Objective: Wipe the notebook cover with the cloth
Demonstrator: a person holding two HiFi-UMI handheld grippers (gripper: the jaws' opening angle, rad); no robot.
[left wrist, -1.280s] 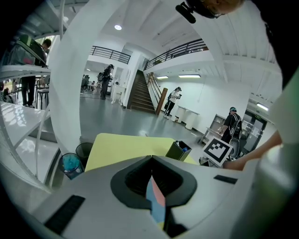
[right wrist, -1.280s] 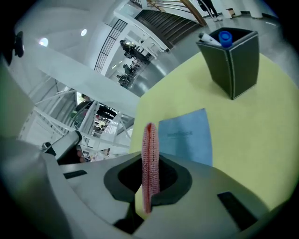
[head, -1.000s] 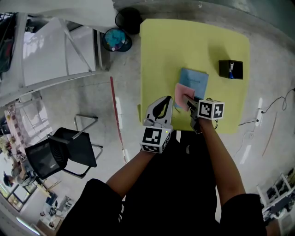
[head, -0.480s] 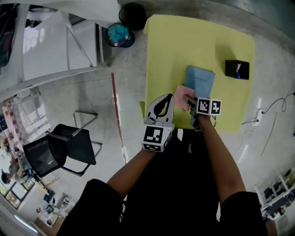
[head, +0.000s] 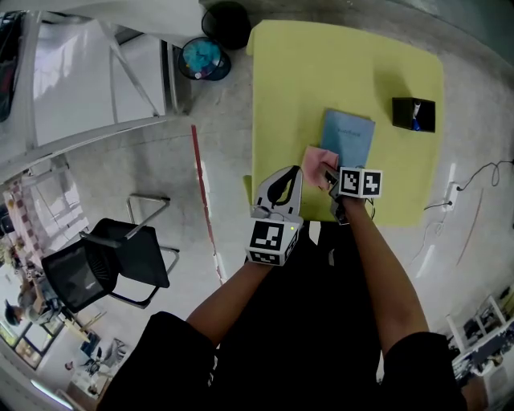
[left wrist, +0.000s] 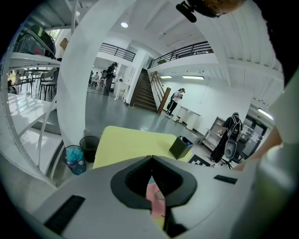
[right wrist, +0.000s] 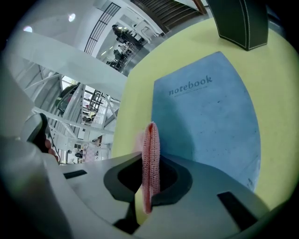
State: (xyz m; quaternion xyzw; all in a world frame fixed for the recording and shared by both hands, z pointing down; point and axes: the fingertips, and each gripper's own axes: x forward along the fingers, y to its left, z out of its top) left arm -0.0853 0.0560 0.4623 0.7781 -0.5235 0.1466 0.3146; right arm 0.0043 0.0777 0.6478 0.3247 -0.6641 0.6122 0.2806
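A blue notebook [head: 348, 136] lies on the yellow table [head: 297, 80]; its cover [right wrist: 210, 116] reads "notebook". My right gripper [head: 328, 171] is shut on a pink cloth [head: 318, 164], which stands pinched edge-up between the jaws in the right gripper view [right wrist: 150, 163]. The cloth hangs at the notebook's near left corner. My left gripper [head: 295, 172] hovers just left of the cloth over the table's near edge, shut with nothing held. Through its jaws I see a bit of the pink cloth [left wrist: 154, 205].
A black box [head: 414, 114] stands on the table beyond the notebook to the right [right wrist: 243, 21]. On the floor to the left are a black bin [head: 227, 18], a blue-lined bin [head: 201, 59], a black chair [head: 104, 265] and white racks [head: 88, 80].
My right gripper with the cloth has slid left, from over the notebook's near left part to its corner edge. The left gripper has stayed in place.
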